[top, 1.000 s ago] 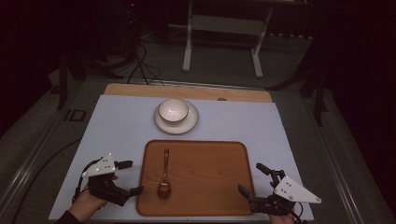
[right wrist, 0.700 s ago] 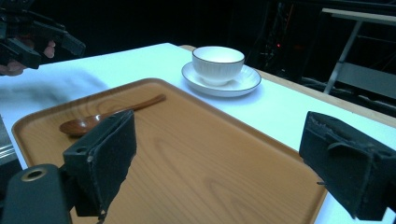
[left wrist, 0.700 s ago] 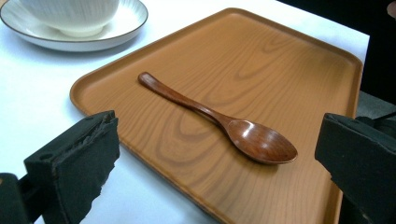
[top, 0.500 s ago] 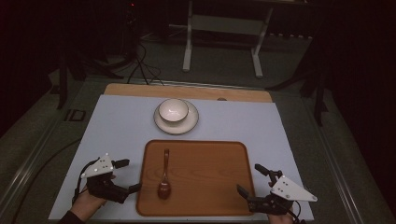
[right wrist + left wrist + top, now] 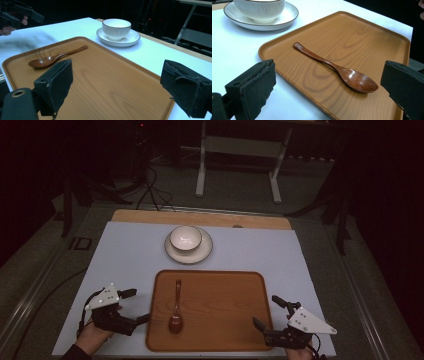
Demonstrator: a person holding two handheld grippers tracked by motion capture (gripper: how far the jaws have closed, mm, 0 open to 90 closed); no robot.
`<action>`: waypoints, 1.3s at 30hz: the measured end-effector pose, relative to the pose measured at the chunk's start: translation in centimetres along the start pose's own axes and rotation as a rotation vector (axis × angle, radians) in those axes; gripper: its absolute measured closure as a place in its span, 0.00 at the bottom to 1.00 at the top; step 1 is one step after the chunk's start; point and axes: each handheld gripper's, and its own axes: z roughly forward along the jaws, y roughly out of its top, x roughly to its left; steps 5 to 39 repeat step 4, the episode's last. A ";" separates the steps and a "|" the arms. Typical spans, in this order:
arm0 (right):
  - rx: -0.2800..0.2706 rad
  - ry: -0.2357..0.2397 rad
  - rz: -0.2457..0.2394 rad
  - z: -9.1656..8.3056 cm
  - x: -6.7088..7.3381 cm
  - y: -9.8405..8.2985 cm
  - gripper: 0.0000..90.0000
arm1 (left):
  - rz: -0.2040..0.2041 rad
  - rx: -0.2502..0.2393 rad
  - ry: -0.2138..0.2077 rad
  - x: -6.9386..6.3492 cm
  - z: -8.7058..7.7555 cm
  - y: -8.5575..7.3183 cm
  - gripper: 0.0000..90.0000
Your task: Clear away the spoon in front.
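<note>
A wooden spoon [image 5: 175,307] lies flat in the left part of a wooden tray [image 5: 225,290] on the table [image 5: 130,255], bowl end toward the person. Beyond the tray, a white bowl [image 5: 185,238] sits on a saucer [image 5: 202,253]. The left gripper [image 5: 136,306] and right gripper [image 5: 268,312] flank the tray's near corners, jaws wide apart and empty.

Left tongs [image 5: 131,306]: jaws wide apart, nothing between them, pointing toward my right across the near edge. My left hand [image 5: 95,332] grips them from below at the bottom left, knuckles low. Grey plate on top is tilted up toward the camera. Right tongs [image 5: 272,311]: jaws also spread wide, empty, angled forward and to my left. My right hand [image 5: 300,353] is mostly cut off by the bottom edge. Both sit low, well apart from each other, roughly level.
</note>
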 end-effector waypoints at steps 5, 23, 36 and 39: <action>0.003 -0.001 0.005 0.0 -0.1 0.0 0.12 | -0.001 0.004 0.002 0.0 0.1 0.0 0.00; 0.003 -0.001 0.005 0.0 -0.1 0.0 0.12 | -0.001 0.004 0.002 0.0 0.1 0.0 0.00; 0.003 -0.001 0.005 0.0 -0.1 0.0 0.12 | -0.001 0.004 0.002 0.0 0.1 0.0 0.00; 0.003 -0.001 0.005 0.0 -0.1 0.0 0.12 | -0.001 0.004 0.002 0.0 0.1 0.0 0.00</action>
